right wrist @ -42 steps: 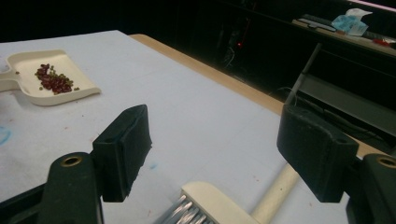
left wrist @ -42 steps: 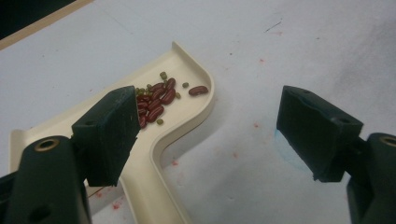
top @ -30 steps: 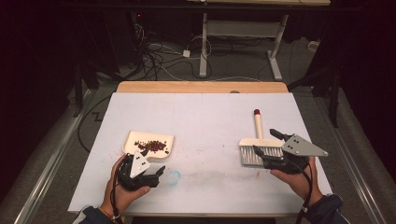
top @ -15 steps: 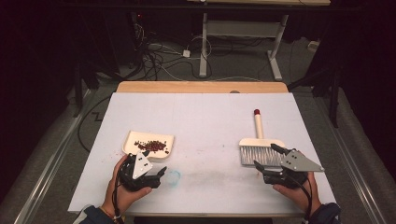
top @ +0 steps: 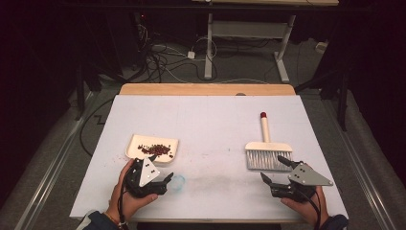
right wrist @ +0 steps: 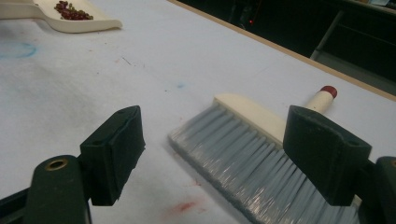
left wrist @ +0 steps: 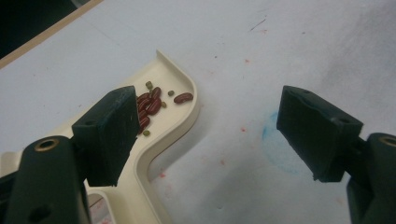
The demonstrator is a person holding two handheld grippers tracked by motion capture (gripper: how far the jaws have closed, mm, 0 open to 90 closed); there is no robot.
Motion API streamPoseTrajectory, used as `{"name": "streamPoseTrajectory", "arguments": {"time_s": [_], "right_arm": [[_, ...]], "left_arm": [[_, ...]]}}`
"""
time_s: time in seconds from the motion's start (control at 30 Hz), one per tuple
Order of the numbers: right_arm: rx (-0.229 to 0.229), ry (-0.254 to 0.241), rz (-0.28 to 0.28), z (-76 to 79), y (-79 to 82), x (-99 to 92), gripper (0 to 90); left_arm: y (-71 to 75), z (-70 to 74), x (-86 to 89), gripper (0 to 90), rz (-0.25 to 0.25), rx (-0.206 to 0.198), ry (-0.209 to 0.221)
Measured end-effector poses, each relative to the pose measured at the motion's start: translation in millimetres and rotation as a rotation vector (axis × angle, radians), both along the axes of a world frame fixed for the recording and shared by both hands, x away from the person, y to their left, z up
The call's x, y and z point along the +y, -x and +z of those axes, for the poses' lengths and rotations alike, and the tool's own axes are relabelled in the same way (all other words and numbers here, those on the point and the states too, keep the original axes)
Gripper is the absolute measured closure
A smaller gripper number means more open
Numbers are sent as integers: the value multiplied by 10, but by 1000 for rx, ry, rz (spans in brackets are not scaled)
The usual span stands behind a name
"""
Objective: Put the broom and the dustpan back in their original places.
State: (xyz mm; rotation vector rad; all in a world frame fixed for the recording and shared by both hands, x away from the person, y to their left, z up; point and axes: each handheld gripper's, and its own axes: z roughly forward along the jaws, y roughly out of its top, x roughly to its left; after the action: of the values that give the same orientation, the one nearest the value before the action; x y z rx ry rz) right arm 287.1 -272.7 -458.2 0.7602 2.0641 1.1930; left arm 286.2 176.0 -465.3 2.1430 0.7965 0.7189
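A cream dustpan (top: 136, 143) lies at the table's left and holds a heap of red beans (top: 155, 150). My left gripper (top: 163, 168) sits just in front of it, open and holding nothing. In the left gripper view the dustpan's rim (left wrist: 173, 126) and beans (left wrist: 152, 102) lie past the left jaw of my left gripper (left wrist: 210, 126). A cream brush (top: 267, 151) with grey bristles and a red-tipped handle lies at the right. My right gripper (top: 274, 168) stands open just in front of its bristles (right wrist: 243, 140), apart from them.
A white sheet (top: 206, 124) covers the table, with a wooden strip (top: 206, 89) along the far edge. A faint blue ring mark (left wrist: 280, 144) lies beside the left gripper. Cables (top: 163, 57) and a desk frame (top: 249, 33) lie on the floor beyond.
My right gripper has drawn back from the brush's right side toward the table's front edge. The brush, the dustpan and my left gripper have stayed put.
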Motion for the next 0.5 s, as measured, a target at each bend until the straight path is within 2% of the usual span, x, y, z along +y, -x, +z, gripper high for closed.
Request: {"name": "streamPoseTrajectory", "arguments": {"time_s": [0.37, 0.5], "right_arm": [[-20, 0, -16, 37, 27, -12, 218], [-25, 0, -16, 42, 20, -22, 219]], "left_arm": [[26, 15, 25, 209, -6, -13, 1], [18, 11, 26, 209, -3, -6, 1]]}}
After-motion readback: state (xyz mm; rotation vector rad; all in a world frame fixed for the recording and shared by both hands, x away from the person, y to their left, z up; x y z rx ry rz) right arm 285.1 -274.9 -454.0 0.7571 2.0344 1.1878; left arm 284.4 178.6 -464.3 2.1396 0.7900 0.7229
